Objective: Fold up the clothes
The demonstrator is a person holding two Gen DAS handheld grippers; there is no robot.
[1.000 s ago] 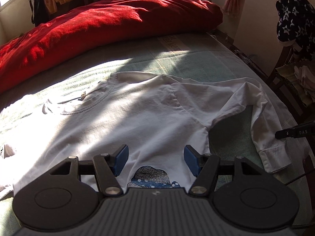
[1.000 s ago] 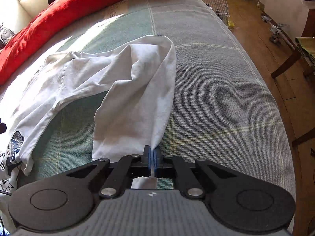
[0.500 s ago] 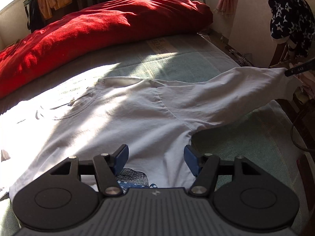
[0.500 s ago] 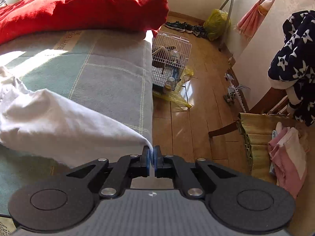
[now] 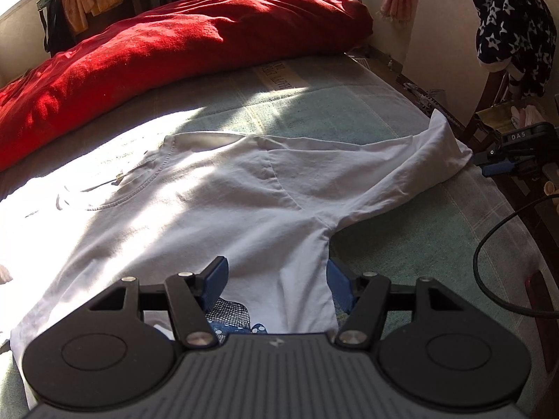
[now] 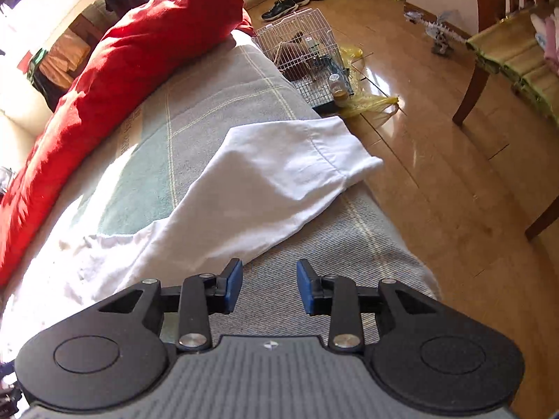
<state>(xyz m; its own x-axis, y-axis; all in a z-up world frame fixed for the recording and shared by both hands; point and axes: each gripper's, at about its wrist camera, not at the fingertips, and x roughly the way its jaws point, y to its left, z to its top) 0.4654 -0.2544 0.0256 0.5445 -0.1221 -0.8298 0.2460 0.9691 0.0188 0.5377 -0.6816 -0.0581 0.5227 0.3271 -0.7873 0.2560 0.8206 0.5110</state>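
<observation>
A white shirt (image 5: 216,209) lies spread flat on the bed (image 5: 436,244), its sleeve (image 6: 279,174) stretched out to the bed's edge with the cuff hanging just over it. The left hand-held gripper (image 5: 276,279) hangs wide open over the shirt's side, holding nothing. The right hand-held gripper (image 6: 269,286) is also wide open and empty, just beside the sleeve. A red duvet (image 5: 157,45) lies along the far side.

Harsh sun from left, blown-out glare, fisheye-bent edges

r gripper (image 6: 269,286) now open, sleeve (image 6: 279,171) released
</observation>
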